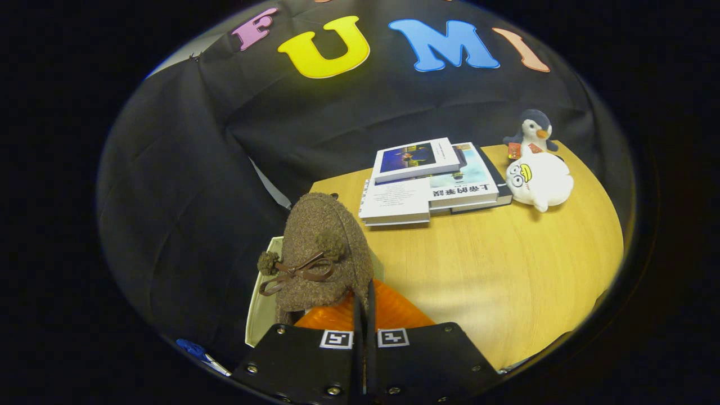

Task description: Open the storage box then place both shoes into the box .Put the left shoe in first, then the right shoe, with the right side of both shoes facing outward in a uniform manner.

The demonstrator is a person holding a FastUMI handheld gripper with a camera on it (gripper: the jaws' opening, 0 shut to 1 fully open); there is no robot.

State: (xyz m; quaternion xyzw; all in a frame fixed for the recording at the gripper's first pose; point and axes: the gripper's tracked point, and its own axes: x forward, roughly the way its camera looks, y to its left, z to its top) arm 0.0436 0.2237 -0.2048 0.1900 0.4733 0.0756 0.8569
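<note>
Gripper (364, 315) fingers pressed together, seemingly pinching the brown shoe (323, 250) just ahead, held over the white box (260, 304) at the table (506, 264) edge; books (427, 180), plush toys (537, 169) beyond.

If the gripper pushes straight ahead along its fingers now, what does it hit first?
Probably the brown fuzzy shoe: the gripper, fingers nearly closed, already sits against its heel edge; contact is unclear.

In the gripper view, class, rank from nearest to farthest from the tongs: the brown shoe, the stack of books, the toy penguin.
1. Brown shoe: pinched by the shut tongs, just ahead.
2. Stack of books: beyond, mid-table.
3. Toy penguin: farthest, at the table's back edge by the wall.
</note>
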